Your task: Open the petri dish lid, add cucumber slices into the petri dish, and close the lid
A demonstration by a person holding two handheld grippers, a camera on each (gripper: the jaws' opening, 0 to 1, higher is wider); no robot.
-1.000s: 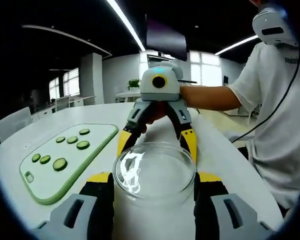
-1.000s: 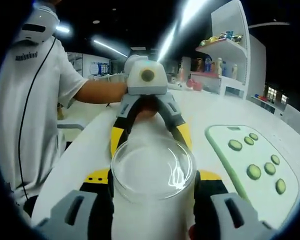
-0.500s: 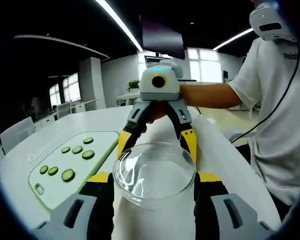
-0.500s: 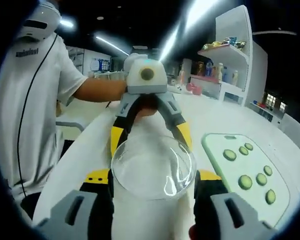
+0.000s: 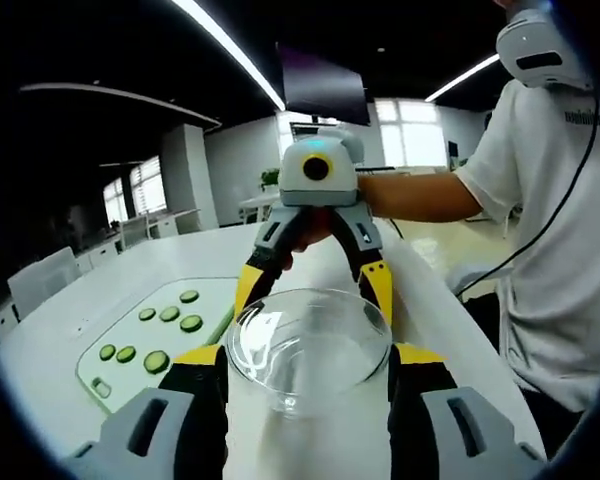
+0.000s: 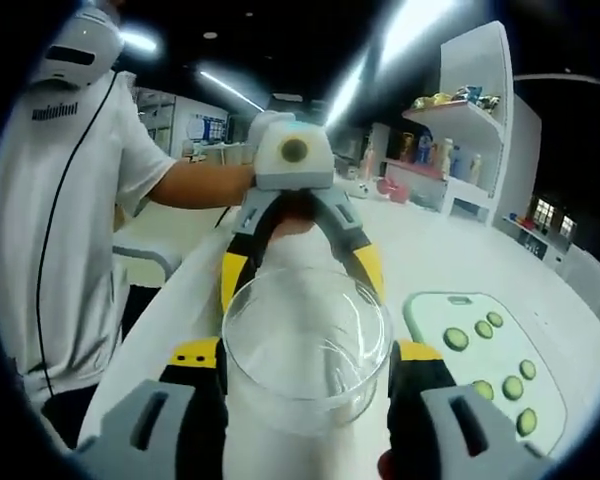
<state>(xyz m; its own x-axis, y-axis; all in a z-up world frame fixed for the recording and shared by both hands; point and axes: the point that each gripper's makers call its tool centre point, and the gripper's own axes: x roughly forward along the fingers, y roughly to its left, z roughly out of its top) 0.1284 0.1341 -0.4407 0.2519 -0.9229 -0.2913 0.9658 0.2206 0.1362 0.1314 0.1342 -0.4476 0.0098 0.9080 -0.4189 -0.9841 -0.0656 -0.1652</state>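
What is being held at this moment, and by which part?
The clear petri dish is gripped by both grippers at once, the left gripper and the right gripper facing each other, each with its jaws across opposite sides of the dish's round wall.

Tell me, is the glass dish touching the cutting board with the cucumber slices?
Apart. In the left gripper view the petri dish sits between the jaws of both hand-held grippers, and white table shows between it and the cutting board.

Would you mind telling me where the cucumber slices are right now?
The cucumber slices lie on the green-rimmed board on the white table, left of the petri dish in the left gripper view and lower right in the right gripper view.
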